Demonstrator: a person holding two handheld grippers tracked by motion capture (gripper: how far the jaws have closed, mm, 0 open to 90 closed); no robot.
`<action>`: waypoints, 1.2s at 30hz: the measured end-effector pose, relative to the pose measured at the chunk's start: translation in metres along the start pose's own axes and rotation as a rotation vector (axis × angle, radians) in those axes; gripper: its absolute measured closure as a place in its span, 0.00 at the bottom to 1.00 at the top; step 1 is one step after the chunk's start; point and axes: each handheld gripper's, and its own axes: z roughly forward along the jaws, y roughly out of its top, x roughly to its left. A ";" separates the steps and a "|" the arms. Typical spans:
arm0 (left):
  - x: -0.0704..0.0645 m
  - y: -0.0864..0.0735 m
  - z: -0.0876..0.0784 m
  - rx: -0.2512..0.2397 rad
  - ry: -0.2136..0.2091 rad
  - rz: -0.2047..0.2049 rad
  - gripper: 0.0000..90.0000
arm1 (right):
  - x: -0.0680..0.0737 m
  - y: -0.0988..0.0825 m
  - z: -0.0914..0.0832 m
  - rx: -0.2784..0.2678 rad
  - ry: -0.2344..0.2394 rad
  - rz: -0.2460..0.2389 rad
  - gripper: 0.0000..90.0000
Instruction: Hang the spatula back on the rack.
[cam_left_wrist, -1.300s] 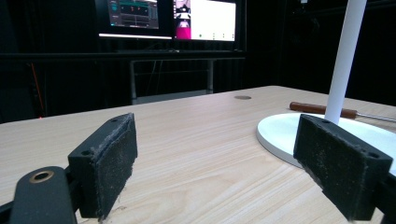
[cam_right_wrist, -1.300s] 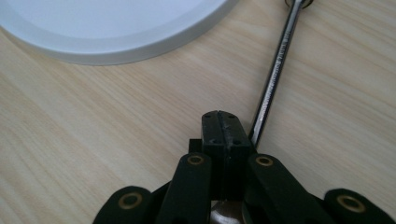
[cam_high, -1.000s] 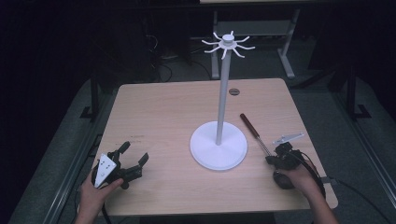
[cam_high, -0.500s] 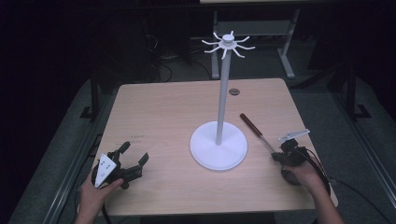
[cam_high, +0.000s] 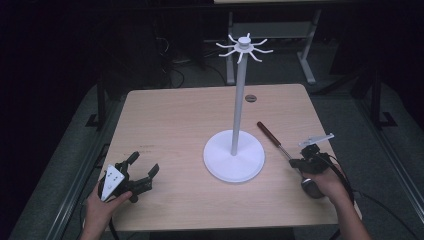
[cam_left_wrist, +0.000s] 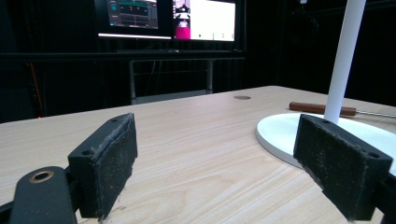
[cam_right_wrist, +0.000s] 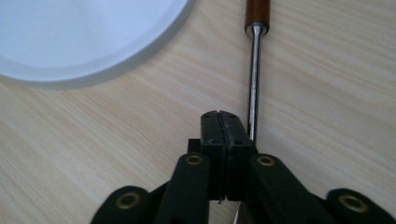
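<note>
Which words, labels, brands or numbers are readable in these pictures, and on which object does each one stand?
None can be read.
Two monitors in the left gripper view show coloured windows; any text there is too small and blurred.
White stand, utensil, table and both grippers: no lettering visible.

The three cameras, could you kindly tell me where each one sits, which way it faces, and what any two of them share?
High view: above the person's side, looking forward and down on the table; both hands, left claw and right claw.
Left gripper view: rides the left claw, low, looking level across the table; its open jaws.
Right gripper view: rides the right claw, looking down; its shut jaws beside the tool.
Shared: all show the white stand and the tool.
</note>
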 end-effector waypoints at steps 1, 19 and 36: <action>0.000 0.000 0.000 0.000 0.000 0.000 0.14 | 0.000 0.004 0.000 0.006 0.005 0.001 0.95; 0.000 0.000 0.000 0.002 0.003 0.001 0.14 | -0.015 0.049 0.006 0.061 0.013 0.023 0.80; 0.000 0.000 0.000 0.000 0.000 -0.001 0.14 | -0.026 0.102 0.044 0.220 0.019 -0.011 0.70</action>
